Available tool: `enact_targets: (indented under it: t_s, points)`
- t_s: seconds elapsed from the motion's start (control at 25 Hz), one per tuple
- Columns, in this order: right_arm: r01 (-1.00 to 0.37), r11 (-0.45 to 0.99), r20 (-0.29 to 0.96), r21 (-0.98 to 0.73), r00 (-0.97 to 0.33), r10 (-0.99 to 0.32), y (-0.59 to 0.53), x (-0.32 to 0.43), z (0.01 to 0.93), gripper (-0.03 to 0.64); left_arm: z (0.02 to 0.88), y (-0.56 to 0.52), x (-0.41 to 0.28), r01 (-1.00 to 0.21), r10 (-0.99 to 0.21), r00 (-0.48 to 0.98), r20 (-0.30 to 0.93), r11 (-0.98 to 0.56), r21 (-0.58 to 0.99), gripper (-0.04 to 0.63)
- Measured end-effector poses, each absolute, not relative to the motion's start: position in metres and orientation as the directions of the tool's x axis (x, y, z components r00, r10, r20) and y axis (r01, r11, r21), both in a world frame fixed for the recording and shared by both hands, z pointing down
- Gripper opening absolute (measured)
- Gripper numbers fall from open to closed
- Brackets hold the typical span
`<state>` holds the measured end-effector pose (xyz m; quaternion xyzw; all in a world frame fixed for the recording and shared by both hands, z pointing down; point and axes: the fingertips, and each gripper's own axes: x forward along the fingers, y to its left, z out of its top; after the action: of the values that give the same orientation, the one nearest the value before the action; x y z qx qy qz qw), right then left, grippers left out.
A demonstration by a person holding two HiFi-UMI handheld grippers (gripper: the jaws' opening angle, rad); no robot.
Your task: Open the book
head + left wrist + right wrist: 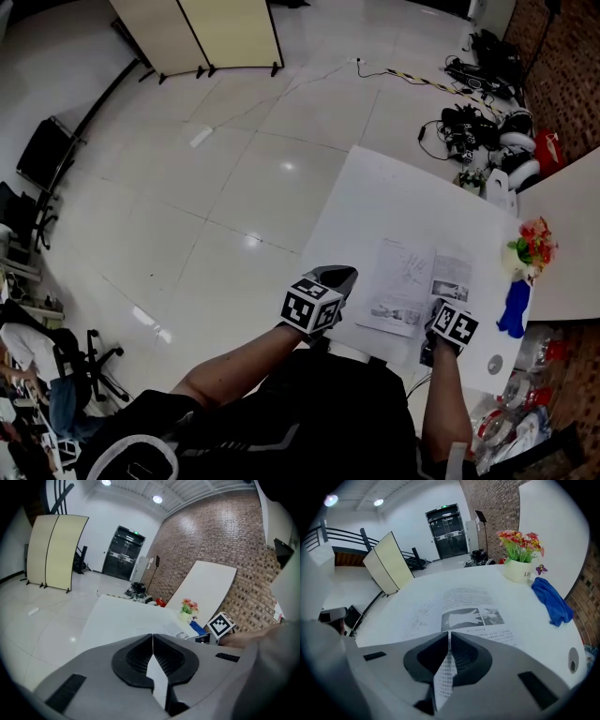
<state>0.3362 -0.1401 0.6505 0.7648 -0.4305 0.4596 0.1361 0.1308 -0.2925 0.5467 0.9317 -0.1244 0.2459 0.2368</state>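
The book (412, 286) lies open and flat on the white table (394, 197), near its front edge. In the right gripper view its pages (464, 611) show text and a hand picture straight ahead. My right gripper (442, 309) hovers at the book's near right corner, angled down. Its jaws (449, 634) meet at the tips, and printed page shows through the slit behind them. My left gripper (339, 277) is left of the book, over the table's left edge and apart from the pages. Its jaws (153, 637) are shut with nothing between them.
A flower pot (530, 248) and a blue cloth (514, 309) sit at the table's right side, beyond the book. A white board (567, 262) leans against the brick wall to the right. A cable hole (494, 366) is at the near right corner. Gear and cables (478, 122) lie on the floor behind.
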Motion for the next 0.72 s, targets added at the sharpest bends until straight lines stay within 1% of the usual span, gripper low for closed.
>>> enact_targets:
  t_s: [0.32,0.56,0.72]
  points:
    - [-0.824,-0.517,0.818,-0.232,0.122,-0.562,-0.133,0.342,0.658,0.012,0.533,-0.262,0.147,-0.387,-0.162,0.84,0.517,-0.847,0.363,0.005]
    - [-0.831,-0.462,0.771,-0.309,0.066,-0.634,-0.134,0.336,0.648,0.012,0.531,-0.251,0.141,-0.446,-0.22,0.817,0.533,-0.827,0.342,0.003]
    - [-0.842,-0.424,0.749,-0.334,0.036,-0.661,-0.13,0.334,0.64,0.012,0.527,-0.24,0.144,-0.464,-0.244,0.811,0.531,-0.822,0.331,0.004]
